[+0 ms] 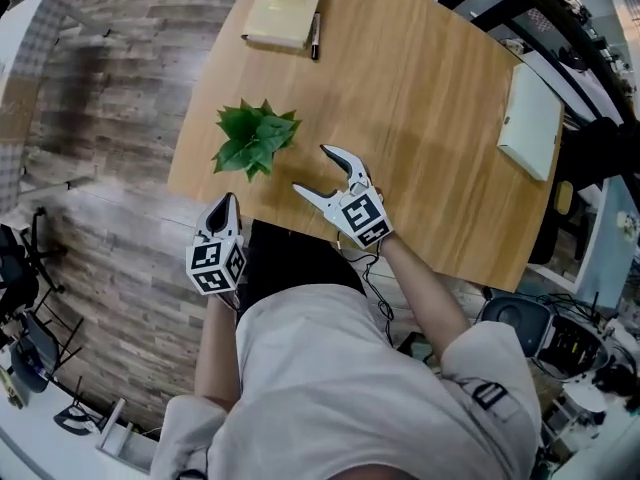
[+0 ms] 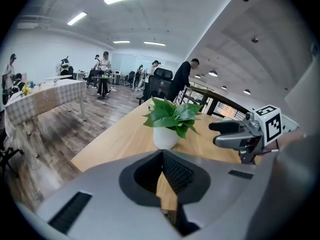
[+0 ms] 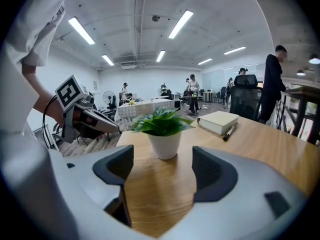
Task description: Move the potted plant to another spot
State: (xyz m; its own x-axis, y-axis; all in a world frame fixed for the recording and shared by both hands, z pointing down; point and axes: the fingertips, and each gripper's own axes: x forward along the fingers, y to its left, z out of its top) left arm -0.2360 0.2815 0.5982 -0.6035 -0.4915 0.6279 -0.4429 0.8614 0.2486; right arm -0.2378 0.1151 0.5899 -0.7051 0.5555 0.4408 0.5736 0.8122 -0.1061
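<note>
The potted plant (image 1: 255,140), green leaves in a small white pot, stands near the near-left corner of the wooden table (image 1: 420,88). My right gripper (image 1: 315,170) is open just to the right of it, with nothing between its fingers. In the right gripper view the plant (image 3: 164,131) stands a little ahead of the wide-apart jaws (image 3: 162,169), untouched. My left gripper (image 1: 230,203) hovers at the table's near edge below the plant, its jaws together and empty. In the left gripper view the plant (image 2: 170,121) is ahead, beyond the closed tips (image 2: 162,156).
A cream book (image 1: 285,10) with a black pen (image 1: 315,36) beside it lies at the table's far side. A white flat object (image 1: 530,120) rests on the right edge. Wood floor lies left of the table. People and other tables fill the room's background.
</note>
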